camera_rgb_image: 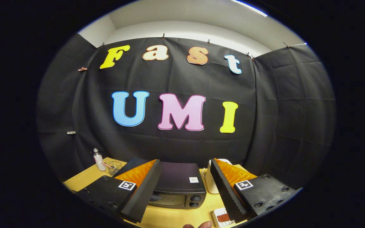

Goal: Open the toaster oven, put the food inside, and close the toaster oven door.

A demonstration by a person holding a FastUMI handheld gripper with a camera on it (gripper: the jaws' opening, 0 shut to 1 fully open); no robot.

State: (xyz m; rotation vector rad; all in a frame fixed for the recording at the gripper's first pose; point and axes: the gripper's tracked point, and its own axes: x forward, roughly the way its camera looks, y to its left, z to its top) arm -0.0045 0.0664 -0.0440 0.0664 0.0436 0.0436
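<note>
A black toaster oven (pixel 179 186) stands on the wooden table (pixel 84 179), seen from above between and just beyond my fingers. Its glass door faces me and looks closed, with two knobs (pixel 195 201) at its right side. A small white plate carrying a reddish-brown piece of food (pixel 223 217) lies on the table near the right finger (pixel 225 190), partly hidden by it. My gripper (pixel 182 190) hovers above the table, open wide, with nothing between the fingers.
A clear bottle (pixel 99 160) and a small wire basket (pixel 114 167) stand at the table's far left corner. A white object (pixel 210 182) sits just right of the oven. A person's fingertips (pixel 198 225) show at the table's near edge.
</note>
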